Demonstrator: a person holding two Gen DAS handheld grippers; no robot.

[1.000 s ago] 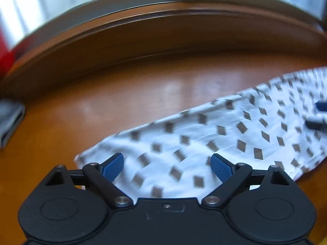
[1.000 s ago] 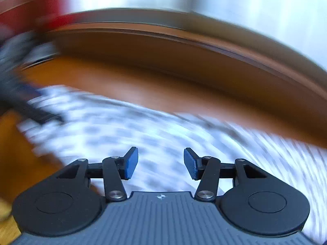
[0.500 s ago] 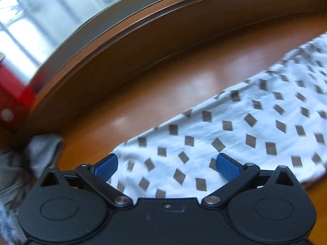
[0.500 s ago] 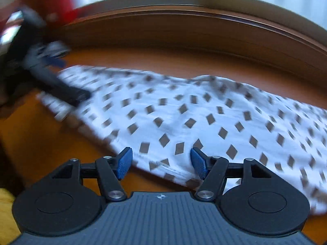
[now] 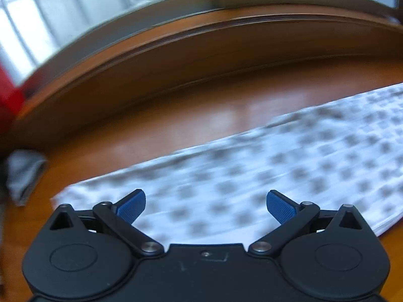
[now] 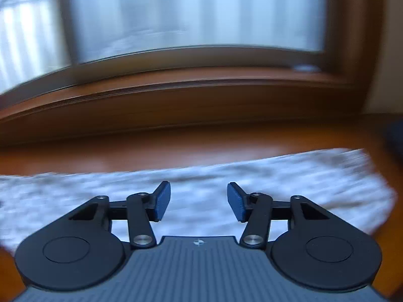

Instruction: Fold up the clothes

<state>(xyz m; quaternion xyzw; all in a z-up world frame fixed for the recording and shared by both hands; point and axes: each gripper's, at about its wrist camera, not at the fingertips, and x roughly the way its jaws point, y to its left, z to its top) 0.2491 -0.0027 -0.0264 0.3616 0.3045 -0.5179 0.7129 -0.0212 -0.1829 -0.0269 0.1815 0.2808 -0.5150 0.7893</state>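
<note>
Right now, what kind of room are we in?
Probably a room at home: a wooden table stands against a window with a wooden sill, and a patterned cloth lies on the table.

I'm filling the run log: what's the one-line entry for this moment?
step: fold clothes | left claw: open, empty | right claw: open, empty | patterned cloth: flat on table | views: blurred

Black two-finger grippers with blue ribbed pads: two, the left gripper (image 5: 205,205) and the right gripper (image 6: 199,205), one per wrist view.
White cloths printed with small dark diamonds: one (image 5: 289,166), lying flat, blurred in both views (image 6: 226,178).
Grey crumpled cloths: one (image 5: 24,173), at the left edge.
Orange-brown wooden tabletops: one (image 5: 201,115).
Wooden window sills: one (image 6: 201,95).
</note>
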